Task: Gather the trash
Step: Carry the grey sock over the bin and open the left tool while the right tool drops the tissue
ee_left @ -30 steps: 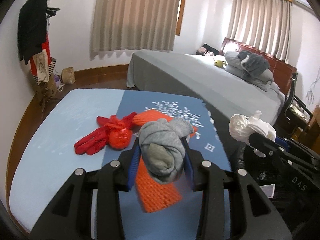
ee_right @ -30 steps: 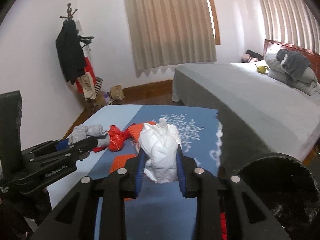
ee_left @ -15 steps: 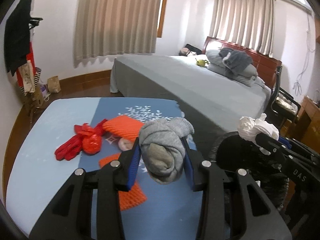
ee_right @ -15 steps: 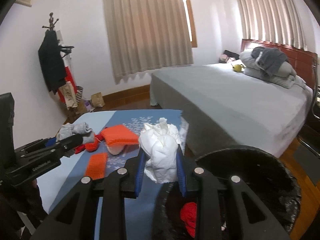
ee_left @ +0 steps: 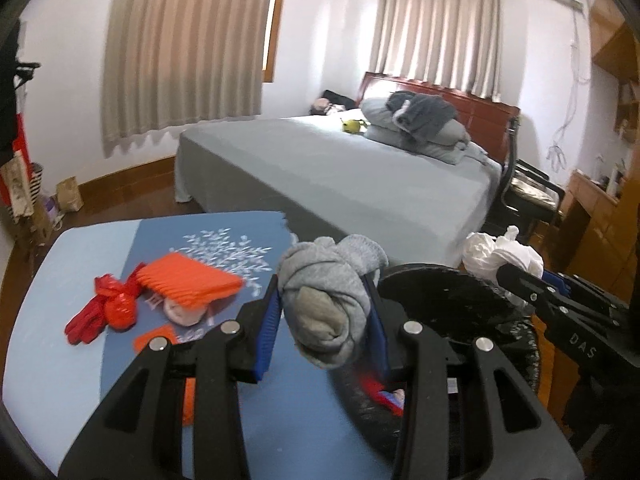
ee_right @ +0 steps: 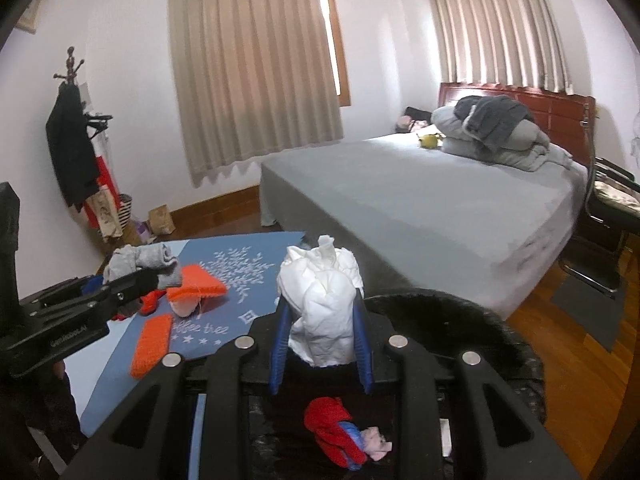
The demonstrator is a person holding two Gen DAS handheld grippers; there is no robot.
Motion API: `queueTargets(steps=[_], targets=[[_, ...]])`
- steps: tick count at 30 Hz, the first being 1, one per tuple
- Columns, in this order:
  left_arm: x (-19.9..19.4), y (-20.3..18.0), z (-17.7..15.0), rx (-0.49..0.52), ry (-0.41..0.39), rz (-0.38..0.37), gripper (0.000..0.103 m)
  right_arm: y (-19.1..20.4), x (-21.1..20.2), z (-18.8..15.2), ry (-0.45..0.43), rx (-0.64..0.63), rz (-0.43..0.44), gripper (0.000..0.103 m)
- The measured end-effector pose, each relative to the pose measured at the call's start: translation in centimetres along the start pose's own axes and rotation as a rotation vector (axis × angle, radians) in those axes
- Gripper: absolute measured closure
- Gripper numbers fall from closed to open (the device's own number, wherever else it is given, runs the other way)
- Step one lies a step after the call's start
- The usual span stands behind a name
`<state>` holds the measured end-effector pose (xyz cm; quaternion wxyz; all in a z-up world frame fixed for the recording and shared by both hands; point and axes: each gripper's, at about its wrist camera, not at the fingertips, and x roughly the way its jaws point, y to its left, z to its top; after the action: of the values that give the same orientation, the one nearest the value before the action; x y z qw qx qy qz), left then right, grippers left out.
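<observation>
At frame centre, the right gripper [ee_right: 322, 340] clamped a crumpled white paper wad [ee_right: 322, 304]; the left gripper [ee_left: 324, 324] pinched a rolled grey sock [ee_left: 326, 304].

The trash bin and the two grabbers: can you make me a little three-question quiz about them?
1. True or false: the left gripper is shut on a gray sock bundle.
2. What is the right gripper holding? A) a red glove B) a white crumpled paper wad C) nothing
3. Fill in: in the right wrist view, the right gripper hangs over the open black ____, which already has a red item lying inside.

Key: 1 true; 2 B; 3 trash bin.
</observation>
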<state>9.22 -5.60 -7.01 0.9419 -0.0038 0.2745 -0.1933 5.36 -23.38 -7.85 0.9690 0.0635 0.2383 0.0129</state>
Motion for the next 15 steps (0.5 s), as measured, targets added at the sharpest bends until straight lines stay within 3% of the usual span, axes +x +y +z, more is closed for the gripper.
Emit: queueTargets(steps=[15], targets=[[1.3,-6.8,0.7,0.1,-0.009,-0.131,0.065,-5.5,-2.7,-0.5,-0.01,0.061,-0.117,0.075]])
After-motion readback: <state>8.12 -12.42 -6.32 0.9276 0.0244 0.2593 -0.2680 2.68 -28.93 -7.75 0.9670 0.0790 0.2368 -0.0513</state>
